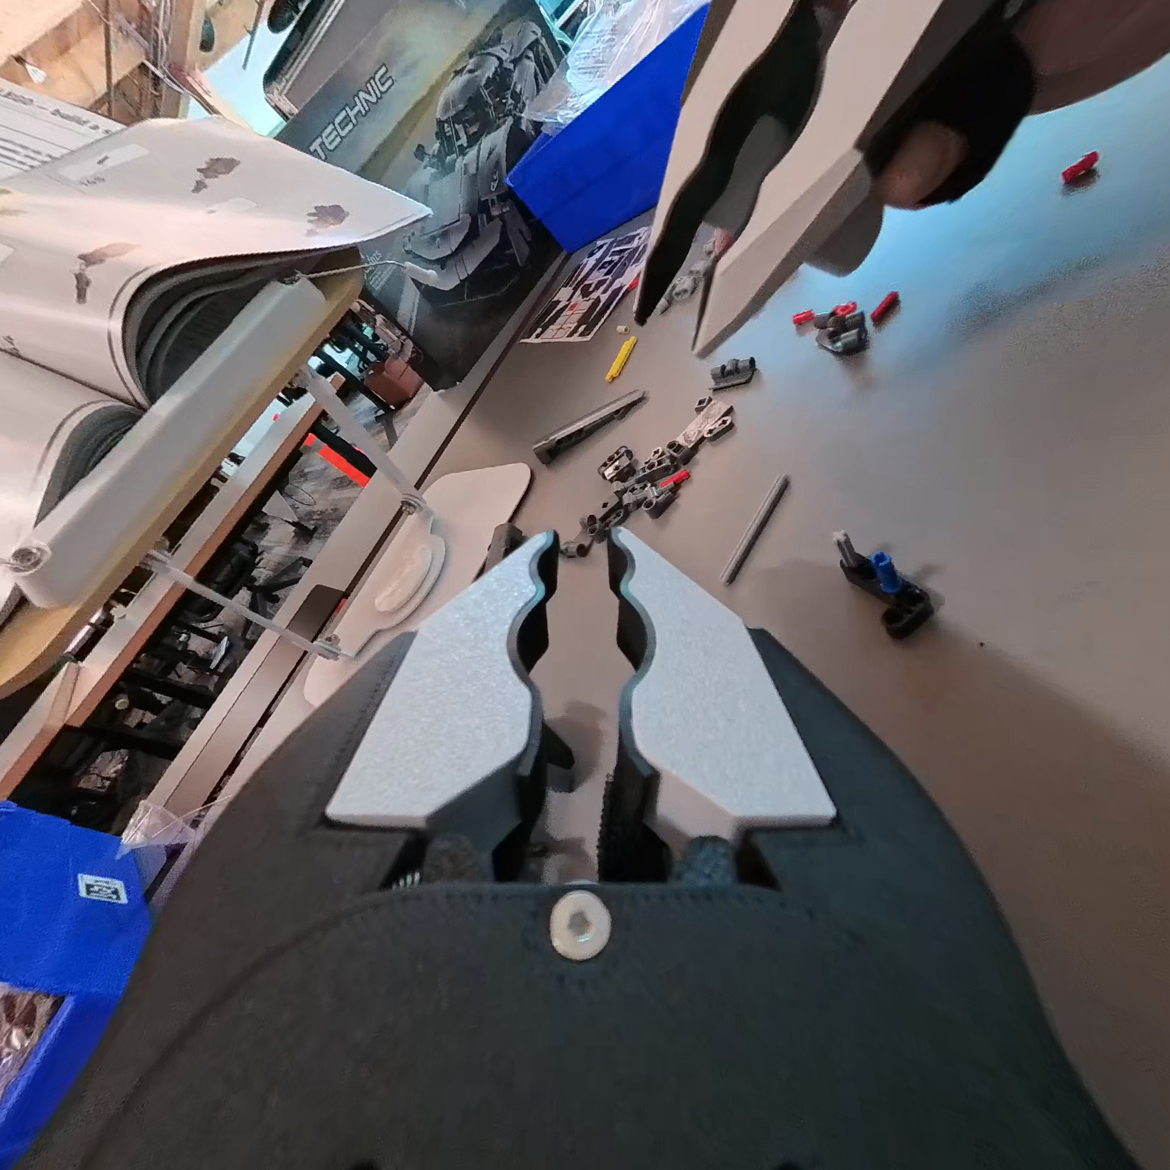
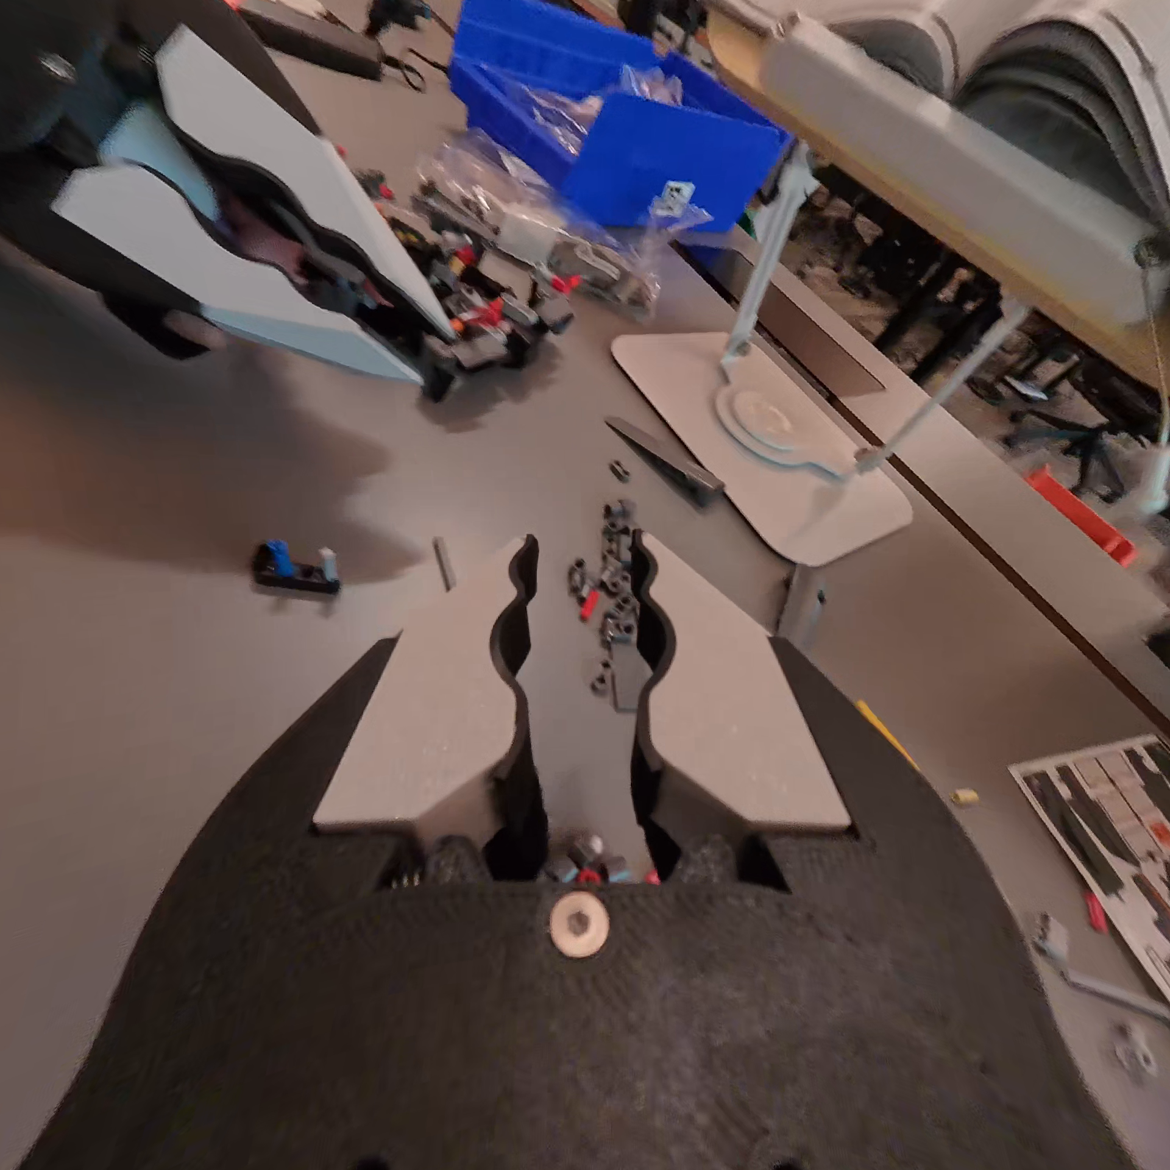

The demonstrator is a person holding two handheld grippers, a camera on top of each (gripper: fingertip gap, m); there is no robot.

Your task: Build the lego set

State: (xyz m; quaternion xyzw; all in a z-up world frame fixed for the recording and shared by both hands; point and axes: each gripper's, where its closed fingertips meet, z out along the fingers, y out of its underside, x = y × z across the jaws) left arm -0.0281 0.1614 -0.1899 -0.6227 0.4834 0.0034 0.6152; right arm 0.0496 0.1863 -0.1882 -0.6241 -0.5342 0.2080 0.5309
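Left wrist view: aimed forward along the jaws, low and close over the table.
Right wrist view: aimed likewise, higher.
Shared: grey parts cluster ahead of both jaws.

Large pale lettering runs along a dark grey cardboard box printed with a vehicle, at 11 o'clock in the left wrist view. A white printed paper sheet at 10 o'clock carries lines too small to read. A square black-and-white code sticker sits on a blue plastic bin at 8 o'clock
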